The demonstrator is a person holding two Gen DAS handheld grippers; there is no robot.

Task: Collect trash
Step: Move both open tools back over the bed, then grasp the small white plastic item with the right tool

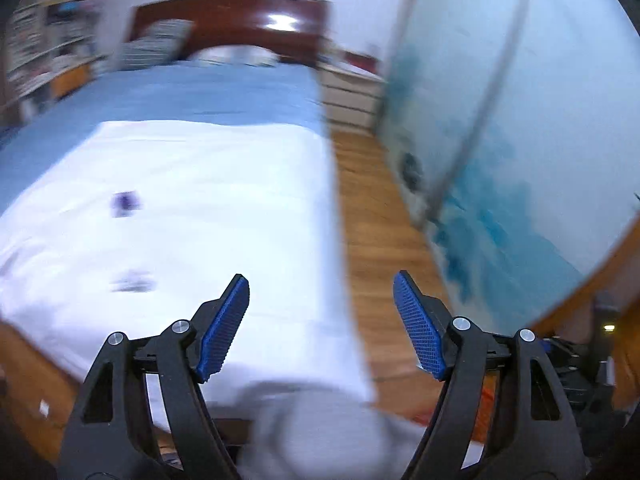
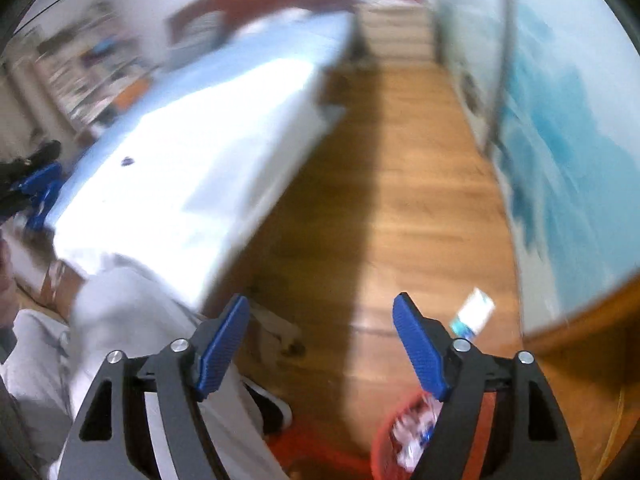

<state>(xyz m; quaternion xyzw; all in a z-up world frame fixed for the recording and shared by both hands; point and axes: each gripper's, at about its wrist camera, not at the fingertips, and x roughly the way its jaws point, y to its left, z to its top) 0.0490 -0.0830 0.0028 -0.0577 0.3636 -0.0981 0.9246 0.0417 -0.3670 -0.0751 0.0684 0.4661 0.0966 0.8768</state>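
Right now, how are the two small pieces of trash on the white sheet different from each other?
The farther piece is dark purple and compact; the nearer piece is paler, grey-white with dark marks, and lies flatter and wider. The farther one sits toward the middle of the white sheet; the nearer one lies closer to the left gripper. Both are blurred, small and untouched.

- Bed (image 1: 208,92) ahead and left of the left tongs, with a blue sheet and a white cover (image 1: 180,208) over its near half.
- Dark red headboard (image 1: 232,20) at the far end, catching a glare of light.
- Shelves (image 1: 44,48) far left, blurred.
- White drawers (image 1: 352,96) beside the bed's far right corner.
- Wood floor (image 2: 400,200) runs ahead of the right tongs, between the bed and the wall.
- Pale wall with blue painting (image 1: 520,140) to the right.
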